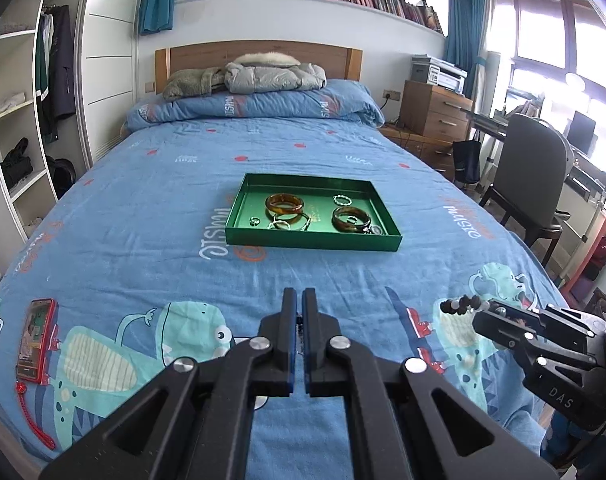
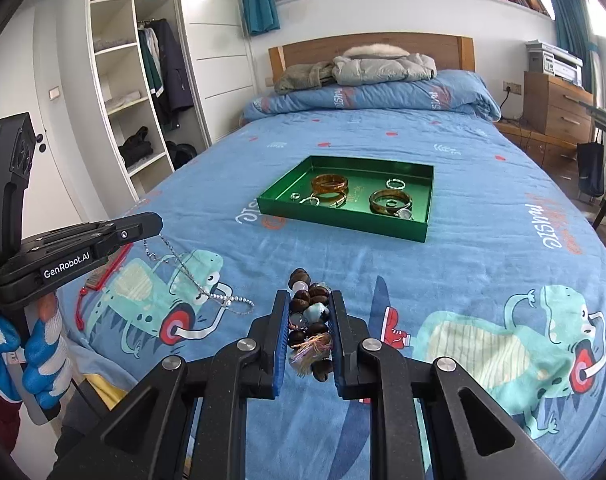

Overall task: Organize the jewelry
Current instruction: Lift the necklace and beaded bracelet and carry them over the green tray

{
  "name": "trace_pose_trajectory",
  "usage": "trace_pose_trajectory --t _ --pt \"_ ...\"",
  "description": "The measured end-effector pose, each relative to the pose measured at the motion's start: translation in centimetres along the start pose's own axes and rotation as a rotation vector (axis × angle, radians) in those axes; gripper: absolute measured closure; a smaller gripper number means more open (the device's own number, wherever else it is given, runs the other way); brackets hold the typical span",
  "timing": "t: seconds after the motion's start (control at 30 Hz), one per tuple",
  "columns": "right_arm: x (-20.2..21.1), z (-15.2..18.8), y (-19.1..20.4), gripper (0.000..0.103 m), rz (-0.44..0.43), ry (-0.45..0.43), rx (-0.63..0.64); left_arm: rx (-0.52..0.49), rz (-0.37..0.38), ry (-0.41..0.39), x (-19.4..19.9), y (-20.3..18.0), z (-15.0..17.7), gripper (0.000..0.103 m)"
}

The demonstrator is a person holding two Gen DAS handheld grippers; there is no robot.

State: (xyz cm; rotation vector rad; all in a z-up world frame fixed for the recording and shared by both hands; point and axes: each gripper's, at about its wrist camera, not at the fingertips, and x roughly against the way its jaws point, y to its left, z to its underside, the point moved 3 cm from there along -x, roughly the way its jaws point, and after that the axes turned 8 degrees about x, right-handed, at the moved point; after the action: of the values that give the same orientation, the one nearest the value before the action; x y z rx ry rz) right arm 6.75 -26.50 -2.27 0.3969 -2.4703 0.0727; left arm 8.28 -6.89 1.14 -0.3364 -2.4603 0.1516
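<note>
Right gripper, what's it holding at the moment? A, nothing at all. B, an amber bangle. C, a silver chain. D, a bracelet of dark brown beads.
D: in the right wrist view the right gripper is closed on a beaded bracelet of dark brown beads with a few pale ones, while the silver chain hangs from the left gripper and the amber bangles lie in the green tray.

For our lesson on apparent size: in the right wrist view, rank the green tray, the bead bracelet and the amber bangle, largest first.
1. Green tray
2. Bead bracelet, enlarged by nearness to the camera
3. Amber bangle
</note>
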Motion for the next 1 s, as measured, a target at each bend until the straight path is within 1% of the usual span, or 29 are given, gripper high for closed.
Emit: trace_pose_trajectory --t 0.33,0.47,0.6,0.7,0.8,1.0 --pt "3.2 -0.1 1.0 0.085 0.017 -0.047 0.013 -0.017 0.014 -0.062 3.6 -0.7 -0.8 0.101" --pt "4.0 -0.1 1.3 0.084 0.021 -0.053 0.021 -0.023 0.018 -0.078 4.4 -0.8 -1.1 0.101" --pt "3.9 -0.4 1.1 0.084 0.026 -0.049 0.031 -0.032 0.018 -0.088 4.4 -1.0 -1.9 0.101" --pt "3.4 -0.9 0.5 0.084 0.032 -0.044 0.035 -0.037 0.015 -0.095 3.9 -1.1 -3.2 0.101" --pt "2.4 -1.7 -0.3 0.084 0.035 -0.037 0.04 -0.041 0.015 -0.101 2.8 -1.1 -5.1 0.101" --pt "-0.9 -5.0 -2.3 0.084 0.039 -0.037 0.055 -0.055 0.001 -0.14 -0.4 -0.9 -10.9 0.101"
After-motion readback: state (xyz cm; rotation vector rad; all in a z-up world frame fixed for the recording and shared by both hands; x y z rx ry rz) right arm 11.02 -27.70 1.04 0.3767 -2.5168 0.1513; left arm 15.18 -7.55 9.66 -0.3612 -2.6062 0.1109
